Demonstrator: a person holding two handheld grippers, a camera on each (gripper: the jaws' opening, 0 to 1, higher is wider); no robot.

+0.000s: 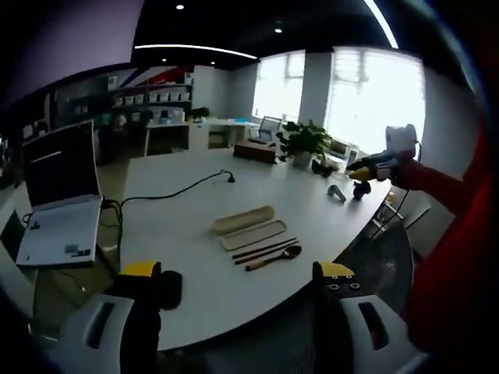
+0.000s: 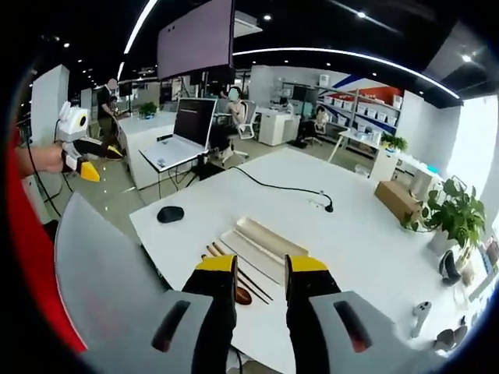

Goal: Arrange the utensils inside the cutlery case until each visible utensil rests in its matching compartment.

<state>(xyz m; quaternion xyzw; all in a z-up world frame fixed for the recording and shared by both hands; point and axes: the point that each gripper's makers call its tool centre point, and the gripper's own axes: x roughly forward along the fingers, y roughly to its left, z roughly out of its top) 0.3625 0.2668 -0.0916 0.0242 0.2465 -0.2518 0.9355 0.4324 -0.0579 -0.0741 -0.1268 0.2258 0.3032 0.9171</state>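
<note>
A beige cutlery case lies open on the white table (image 1: 179,234), as a rounded lid (image 1: 243,219) and a flat tray (image 1: 253,234) side by side. Beside the tray lie dark chopsticks (image 1: 265,249) and a wooden spoon (image 1: 274,257), outside the case. My left gripper (image 1: 238,274) hangs open and empty above the near table edge. In the right gripper view the lid (image 2: 273,238), tray (image 2: 251,257), chopsticks (image 2: 226,261) and spoon (image 2: 243,296) lie just past my right gripper (image 2: 261,269), whose jaws stand a little apart with nothing between them.
A black mouse (image 1: 170,284) and an open laptop (image 1: 58,195) lie to the left, with a black cable (image 1: 179,189) across the table. A potted plant (image 1: 302,142) and a brown box (image 1: 256,152) stand at the far side. The right gripper (image 1: 360,170) is off the table's right edge.
</note>
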